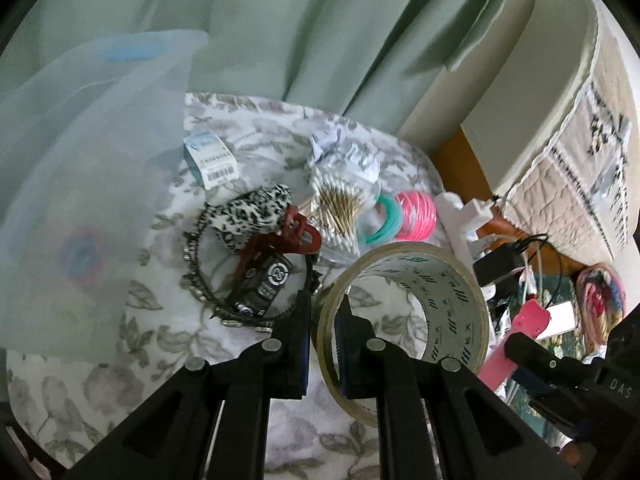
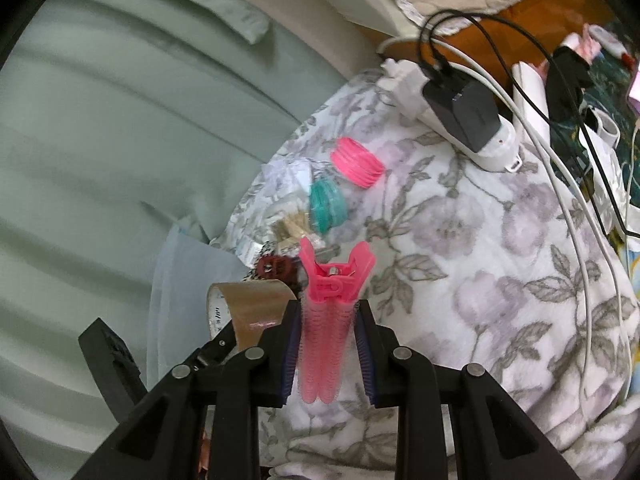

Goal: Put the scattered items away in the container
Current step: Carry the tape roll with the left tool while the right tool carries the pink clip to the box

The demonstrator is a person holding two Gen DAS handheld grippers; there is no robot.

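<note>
In the left wrist view my left gripper (image 1: pixel 326 340) is shut on the wall of a roll of clear packing tape (image 1: pixel 452 300), one finger inside the ring and one outside, lifted above the floral cloth (image 1: pixel 180 344). The translucent container (image 1: pixel 80 168) rises blurred at the left. In the right wrist view my right gripper (image 2: pixel 326 312) is shut on a pink hair clip (image 2: pixel 326 344), which sticks out forward between the pads. That clip (image 1: pixel 520 332) and the right gripper (image 1: pixel 560 372) also show at the lower right of the left view. The tape (image 2: pixel 248 304) appears left of my right fingers.
On the cloth lie a leopard-print clip (image 1: pixel 256 208), a red claw clip (image 1: pixel 296 236), a black item (image 1: pixel 264 284) inside a beaded headband (image 1: pixel 192 264), cotton swabs (image 1: pixel 336 208), teal bands (image 2: pixel 326 204) and pink bands (image 2: pixel 358 162). A power strip with a charger (image 2: pixel 464 116) and cables sits at the cloth's far right.
</note>
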